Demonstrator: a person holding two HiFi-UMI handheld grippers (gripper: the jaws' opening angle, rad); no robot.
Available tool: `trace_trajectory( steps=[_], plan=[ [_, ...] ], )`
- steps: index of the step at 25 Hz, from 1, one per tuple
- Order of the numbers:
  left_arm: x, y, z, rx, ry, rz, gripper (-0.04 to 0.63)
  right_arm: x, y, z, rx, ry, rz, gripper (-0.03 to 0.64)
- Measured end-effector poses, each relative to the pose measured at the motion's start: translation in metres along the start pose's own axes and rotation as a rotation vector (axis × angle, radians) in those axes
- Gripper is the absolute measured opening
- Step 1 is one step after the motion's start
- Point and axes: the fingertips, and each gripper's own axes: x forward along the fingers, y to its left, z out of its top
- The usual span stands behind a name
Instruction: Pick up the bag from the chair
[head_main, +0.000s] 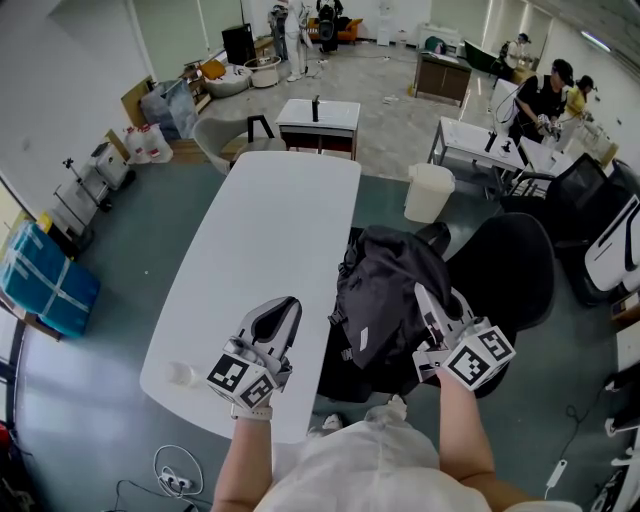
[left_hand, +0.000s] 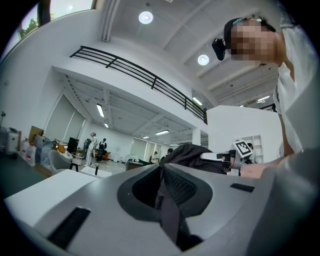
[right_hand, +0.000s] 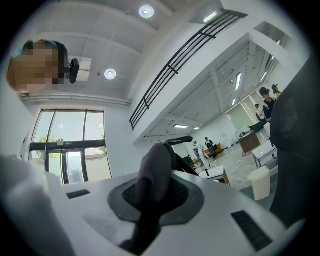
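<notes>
A dark grey bag (head_main: 385, 290) sits slumped on the seat of a black office chair (head_main: 510, 270). In the head view my right gripper (head_main: 425, 298) is at the bag's right side, pointing level. In the right gripper view a fold of dark fabric (right_hand: 156, 170) bulges up between its closed jaws, with a black handle loop (right_hand: 177, 142) behind. My left gripper (head_main: 285, 308) hangs over the white table's near end, a short gap left of the bag, jaws together and nothing in them. From the left gripper view the bag (left_hand: 192, 154) shows ahead.
The long white table (head_main: 270, 230) runs left of the chair, with a small clear object (head_main: 180, 375) at its near corner. A white bin (head_main: 428, 192) stands beyond the chair. More desks, chairs and people (head_main: 545, 95) fill the back right. Cables (head_main: 175, 470) lie on the floor.
</notes>
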Motion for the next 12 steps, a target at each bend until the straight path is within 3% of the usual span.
trace_trajectory(
  steps=[12],
  plan=[
    [0.0001,-0.0002,-0.0011,0.019,0.004,-0.002,0.04,-0.0008,-0.0021,0.0014,-0.013,-0.004,-0.007,0.043]
  ],
)
